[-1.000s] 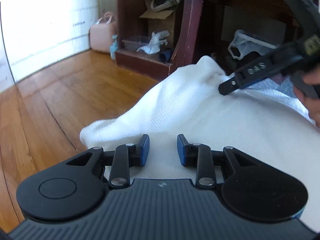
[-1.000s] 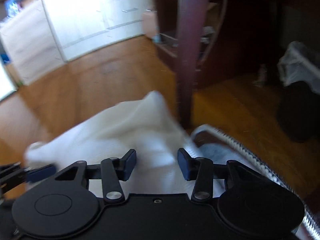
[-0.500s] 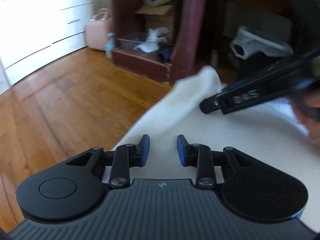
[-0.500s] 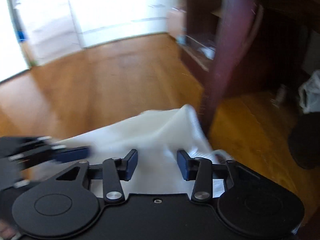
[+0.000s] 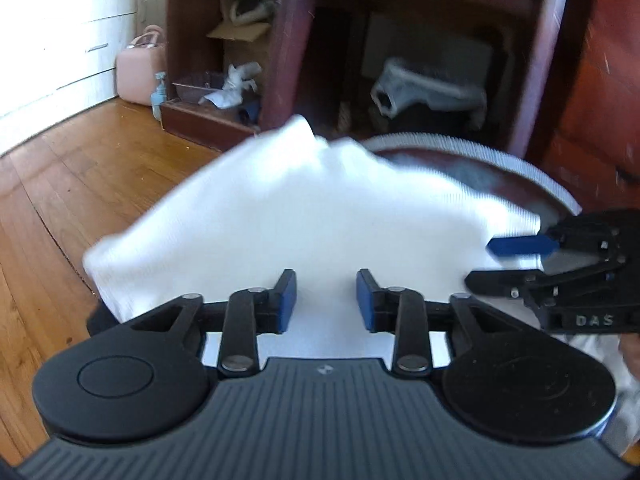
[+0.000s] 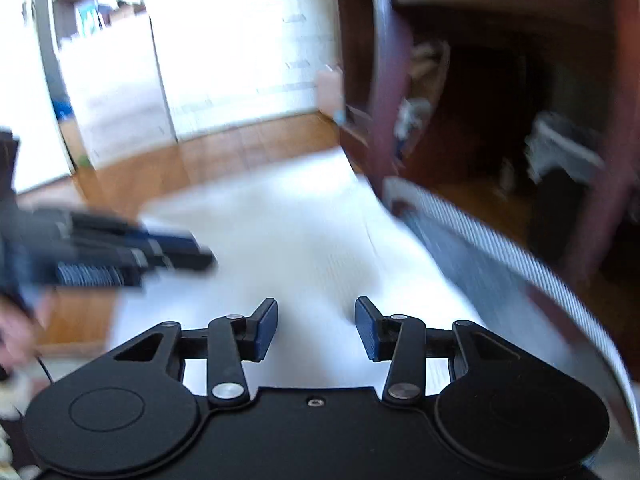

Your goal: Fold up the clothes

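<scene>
Home, lived-in room: dark wood shelf unit (image 5: pixel 224 52) holding clutter (cardboard box, rags), pink bag (image 5: pixel 141 70) just left of it, white drawers (image 5: pixel 60 32) further left, plank floor (image 5: pixel 80 168).

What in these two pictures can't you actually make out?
- Left wrist view: the near part of the white cloth is hidden behind the left gripper.
- Right wrist view: motion blur smears the dark shelves.
- Both views: the surface under the cloth is covered.

We see the right gripper (image 5: pixel 516 264) now low at the white cloth's (image 5: pixel 304 216) right edge instead of up at its peak; both grippers' jaws are opening, the left gripper (image 5: pixel 326 300) gaping wider over the cloth
</scene>
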